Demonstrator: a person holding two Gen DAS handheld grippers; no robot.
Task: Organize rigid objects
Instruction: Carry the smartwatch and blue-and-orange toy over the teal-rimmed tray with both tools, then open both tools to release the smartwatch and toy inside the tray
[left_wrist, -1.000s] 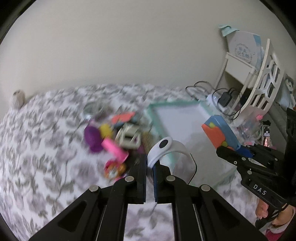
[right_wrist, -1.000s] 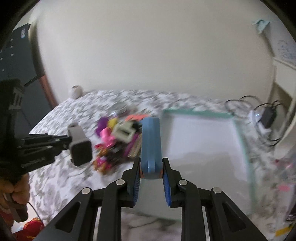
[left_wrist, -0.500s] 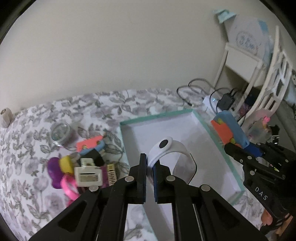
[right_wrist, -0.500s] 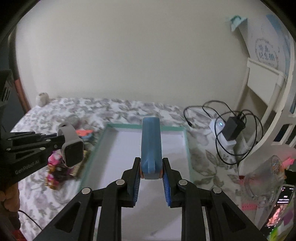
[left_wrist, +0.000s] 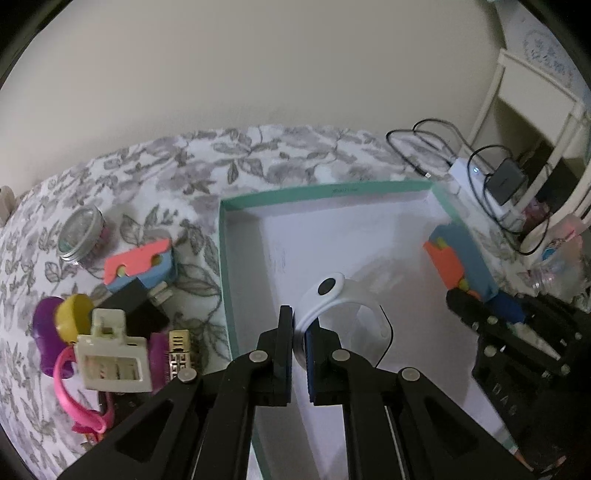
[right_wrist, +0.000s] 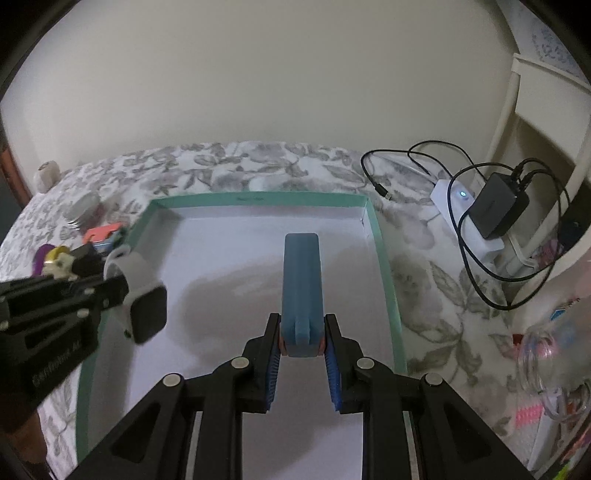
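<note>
Both hand-held grippers hover over the teal box (right_wrist: 384, 258): left (left_wrist: 300, 332) pinches a white watch (left_wrist: 343, 299) by its strap, right (right_wrist: 301, 343) clamps a blue block (right_wrist: 301, 280); seemingly thin strap grip, so the watch could swing or slip.

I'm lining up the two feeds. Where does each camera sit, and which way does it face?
Left wrist: behind the left claw, facing the box and toy pile; shows its fingers pinching a watch and the right claw.
Right wrist: behind the right claw, looking along the blue block into the box; left claw at left.
Shared: box, watch, block, charger.
</note>
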